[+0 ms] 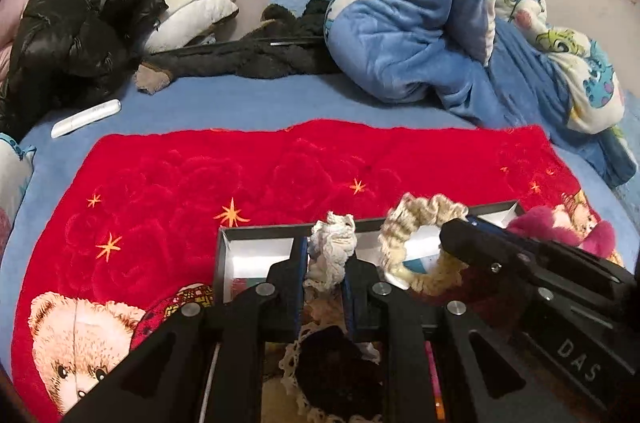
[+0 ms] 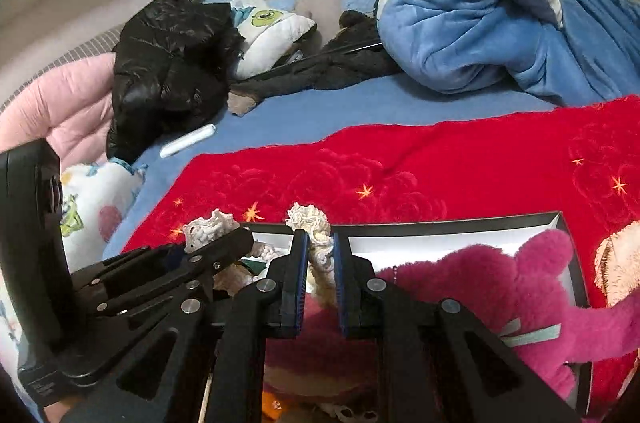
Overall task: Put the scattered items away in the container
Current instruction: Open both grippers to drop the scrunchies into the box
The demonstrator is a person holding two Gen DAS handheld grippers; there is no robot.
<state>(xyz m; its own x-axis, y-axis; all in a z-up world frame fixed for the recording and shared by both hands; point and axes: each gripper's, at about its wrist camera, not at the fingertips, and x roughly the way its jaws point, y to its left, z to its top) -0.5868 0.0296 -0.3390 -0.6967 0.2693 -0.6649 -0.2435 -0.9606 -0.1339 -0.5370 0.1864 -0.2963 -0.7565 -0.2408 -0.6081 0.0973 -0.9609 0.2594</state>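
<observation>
A black box with a white inside (image 1: 256, 251) (image 2: 440, 227) lies on a red blanket. My left gripper (image 1: 326, 255) is shut on a white lace scrunchie (image 1: 332, 243) and holds it over the box. My right gripper (image 2: 320, 255) is shut on a cream knitted scrunchie (image 2: 316, 223), which also shows in the left wrist view (image 1: 416, 219), held above the box. A pink plush toy (image 2: 500, 283) (image 1: 560, 227) lies in the box. A dark scrunchie with a lace edge (image 1: 332, 363) lies under my left gripper.
The red blanket (image 1: 240, 175) covers a blue bed. A white tube (image 1: 86, 117) lies at the left. A black jacket (image 1: 76, 23), dark clothes (image 1: 260, 55) and a bunched blue duvet (image 1: 440, 23) lie at the back.
</observation>
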